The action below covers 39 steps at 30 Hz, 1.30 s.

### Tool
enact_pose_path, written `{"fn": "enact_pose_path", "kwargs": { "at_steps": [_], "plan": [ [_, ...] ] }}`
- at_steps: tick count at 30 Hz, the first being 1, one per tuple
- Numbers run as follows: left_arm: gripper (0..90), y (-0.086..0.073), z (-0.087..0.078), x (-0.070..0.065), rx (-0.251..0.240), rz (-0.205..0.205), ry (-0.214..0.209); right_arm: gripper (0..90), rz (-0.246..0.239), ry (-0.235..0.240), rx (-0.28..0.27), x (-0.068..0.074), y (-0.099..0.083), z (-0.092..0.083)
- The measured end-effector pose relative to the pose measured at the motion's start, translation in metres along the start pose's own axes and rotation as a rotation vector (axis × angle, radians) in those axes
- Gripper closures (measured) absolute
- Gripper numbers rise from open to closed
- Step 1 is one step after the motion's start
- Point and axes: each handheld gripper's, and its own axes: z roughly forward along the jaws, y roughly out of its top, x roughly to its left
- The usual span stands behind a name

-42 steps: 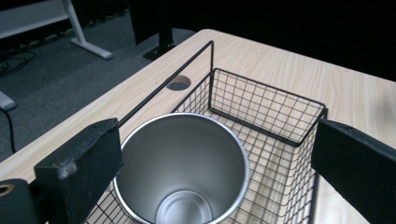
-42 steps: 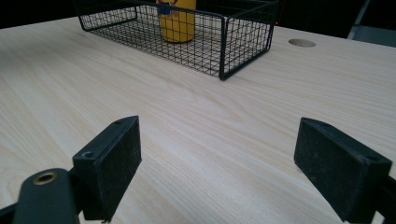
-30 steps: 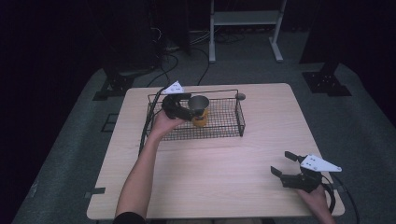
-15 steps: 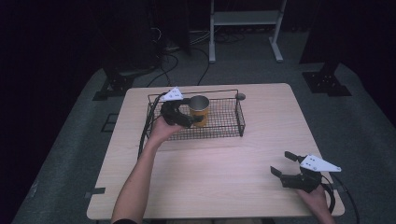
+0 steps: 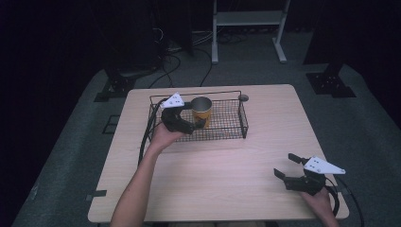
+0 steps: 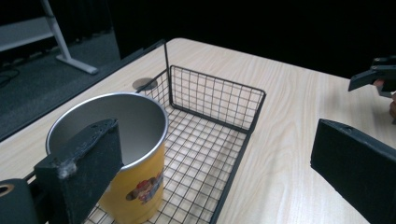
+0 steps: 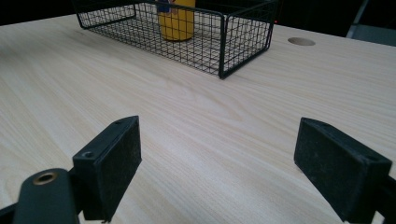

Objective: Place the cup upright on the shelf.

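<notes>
— What colours do you read off the cup (image 6: 122, 158)?

— I see a yellow wall with a small red and blue print, a bare silver-grey inside and rim.

— And around the cup?

— I see a black wire basket (image 5: 235, 124) holding it, on a pale wood-grain table (image 5: 227, 170). My grippers are black, each topped by a light grey plate.

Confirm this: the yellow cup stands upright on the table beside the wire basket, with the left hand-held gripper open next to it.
Not quite. The cup stands upright inside the basket, as the left gripper view shows. The left hand-held gripper is open next to it.
</notes>
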Motion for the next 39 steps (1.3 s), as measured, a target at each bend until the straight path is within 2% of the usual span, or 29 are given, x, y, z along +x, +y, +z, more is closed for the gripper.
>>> {"fn": "enact_pose_path", "kwargs": {
  "at_steps": [8,21,26,35,39],
  "plan": [
    [1.2,-0.004,-0.002,-0.01,0.004,0.014,-0.017,13.9,-0.001,0.001,0.0,0.0,0.0,0.0],
    [1.2,-0.011,-0.011,-0.025,-0.026,0.022,-0.032,13.9,-0.003,-0.001,0.002,0.0,0.0,0.0],
    [1.2,-0.015,-0.014,-0.031,-0.02,0.02,-0.039,13.9,-0.004,-0.001,0.002,0.001,0.0,0.0],
    [1.2,-0.028,-0.019,-0.042,-0.04,0.01,-0.042,13.9,-0.005,-0.002,0.004,0.001,0.0,0.0],
    [1.2,-0.03,-0.021,-0.045,-0.021,-0.011,-0.069,13.9,-0.005,-0.002,0.004,0.001,0.0,0.0]
  ]
}}
